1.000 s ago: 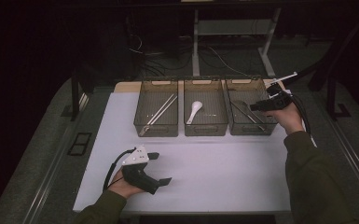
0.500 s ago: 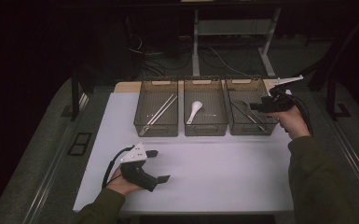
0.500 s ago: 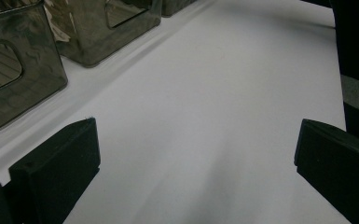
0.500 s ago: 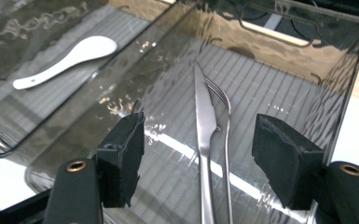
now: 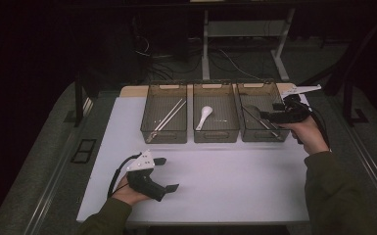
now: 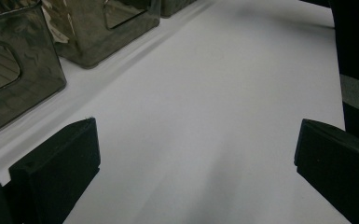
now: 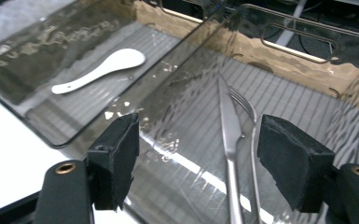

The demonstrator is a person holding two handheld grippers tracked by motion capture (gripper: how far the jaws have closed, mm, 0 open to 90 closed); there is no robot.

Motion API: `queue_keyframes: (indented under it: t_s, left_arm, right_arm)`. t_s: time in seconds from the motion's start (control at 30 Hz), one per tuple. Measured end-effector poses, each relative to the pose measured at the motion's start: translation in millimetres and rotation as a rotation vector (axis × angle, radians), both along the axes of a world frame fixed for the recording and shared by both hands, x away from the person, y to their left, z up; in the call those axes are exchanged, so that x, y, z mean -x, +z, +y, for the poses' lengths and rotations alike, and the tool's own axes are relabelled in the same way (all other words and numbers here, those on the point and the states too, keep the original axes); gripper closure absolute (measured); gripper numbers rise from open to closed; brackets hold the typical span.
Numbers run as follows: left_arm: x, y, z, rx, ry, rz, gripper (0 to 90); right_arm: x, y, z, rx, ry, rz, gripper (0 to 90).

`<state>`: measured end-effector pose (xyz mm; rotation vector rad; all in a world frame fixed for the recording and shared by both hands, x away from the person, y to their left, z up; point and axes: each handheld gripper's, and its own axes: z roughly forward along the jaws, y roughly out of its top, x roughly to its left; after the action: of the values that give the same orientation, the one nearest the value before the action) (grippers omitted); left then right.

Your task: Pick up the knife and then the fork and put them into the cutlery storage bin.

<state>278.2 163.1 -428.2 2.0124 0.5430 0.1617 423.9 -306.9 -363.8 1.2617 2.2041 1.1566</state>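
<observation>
Three smoky clear bins stand in a row at the back of the white table (image 5: 235, 176). The right bin (image 5: 264, 139) holds a metal knife (image 7: 228, 135) and a fork (image 7: 251, 119). My right gripper (image 5: 270, 113) hovers over that bin's right side. Its jaws have just been opening and nothing is between its pads (image 7: 116, 154); the cutlery lies on the bin floor below them. A white spoon (image 7: 102, 70) lies in the middle bin (image 5: 216, 139). My left gripper (image 5: 166, 174) rests on the near left of the table, jaws wide open (image 6: 196, 154) over bare tabletop.
The left bin (image 5: 164, 140) holds a pair of chopsticks (image 5: 169, 113). A wooden board edge (image 5: 132, 90) shows behind the bins. Dark floor with cables and a desk frame (image 5: 205, 44) lies beyond the table.
The right hand has drifted a little to the right over the right bin. The left gripper has stayed where it was.
</observation>
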Motion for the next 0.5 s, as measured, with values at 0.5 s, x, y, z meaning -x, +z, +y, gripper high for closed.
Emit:
queue_keyframes:
  t_s: [0.5]
  left_arm:
    - [1.7,0.2,-0.6,-0.002,0.001,0.001,0.0]
  right_arm:
    - [47.8,-2.2,3.0,-0.068,0.059,-0.062,24.1]
